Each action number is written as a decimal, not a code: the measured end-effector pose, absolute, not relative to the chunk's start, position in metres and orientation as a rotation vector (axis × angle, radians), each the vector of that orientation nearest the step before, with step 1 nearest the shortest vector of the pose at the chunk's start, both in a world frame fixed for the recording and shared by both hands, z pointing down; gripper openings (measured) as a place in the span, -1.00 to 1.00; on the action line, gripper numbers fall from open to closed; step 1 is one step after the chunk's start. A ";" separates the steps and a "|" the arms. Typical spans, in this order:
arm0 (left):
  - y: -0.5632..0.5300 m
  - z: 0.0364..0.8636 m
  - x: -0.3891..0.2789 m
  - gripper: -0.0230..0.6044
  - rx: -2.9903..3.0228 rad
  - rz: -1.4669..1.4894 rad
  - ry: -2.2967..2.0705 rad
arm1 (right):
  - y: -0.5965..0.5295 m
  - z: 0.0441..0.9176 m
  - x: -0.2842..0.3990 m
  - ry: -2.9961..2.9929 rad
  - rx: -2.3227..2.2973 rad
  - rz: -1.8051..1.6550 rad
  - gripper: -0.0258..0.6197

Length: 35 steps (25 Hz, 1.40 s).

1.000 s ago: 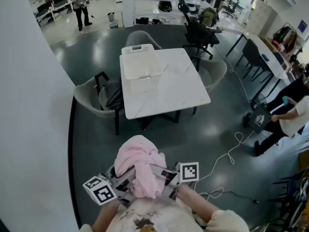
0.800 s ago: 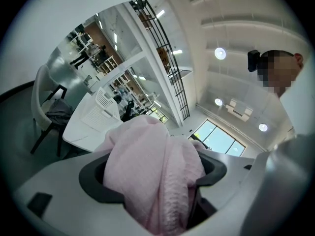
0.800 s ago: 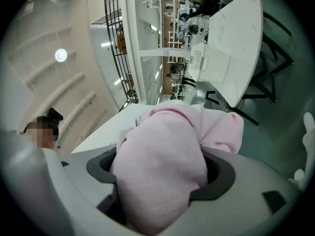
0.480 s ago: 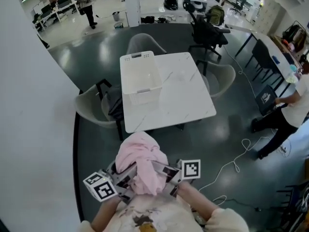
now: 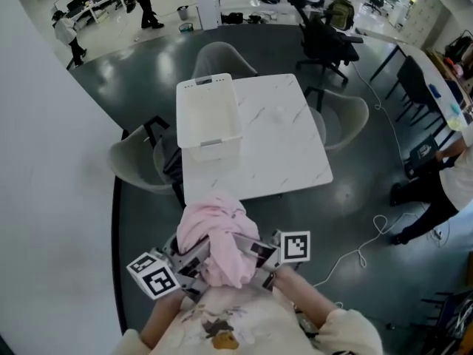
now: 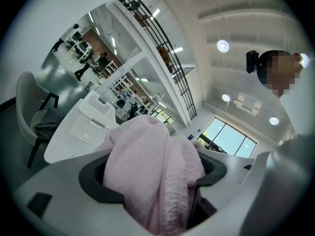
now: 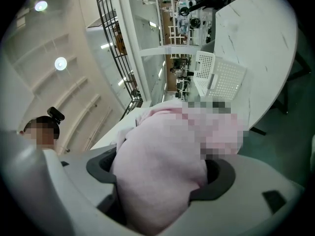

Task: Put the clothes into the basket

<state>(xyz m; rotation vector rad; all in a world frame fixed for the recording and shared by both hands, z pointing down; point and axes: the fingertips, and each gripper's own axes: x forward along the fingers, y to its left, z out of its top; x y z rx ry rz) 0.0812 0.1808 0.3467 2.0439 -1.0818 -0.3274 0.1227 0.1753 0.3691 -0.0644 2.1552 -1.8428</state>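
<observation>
Pink cloth, soft and crumpled, sits bunched in a mound close to the person's chest, pinched from both sides. The left gripper is clamped on its left fold and the right gripper on its right. In the head view the fabric buries both pairs of jaw tips. The white basket stands on the left part of the table, well ahead. Table and basket are nearer than a second ago; the hold is unchanged.

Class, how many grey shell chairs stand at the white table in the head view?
3. Far chair beyond the table; left chair, dark cloth on its seat; right chair. The pink garment hides part of the near side, so another may be hidden.
</observation>
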 end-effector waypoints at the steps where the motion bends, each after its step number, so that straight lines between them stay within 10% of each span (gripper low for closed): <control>1: 0.175 0.346 0.084 0.31 2.047 -0.336 -1.085 | 0.169 0.369 0.126 2.166 -0.063 -1.836 0.28; 35: -0.008 0.339 0.009 0.31 2.039 -0.386 -1.094 | -0.017 0.359 0.051 2.264 -0.086 -1.800 0.28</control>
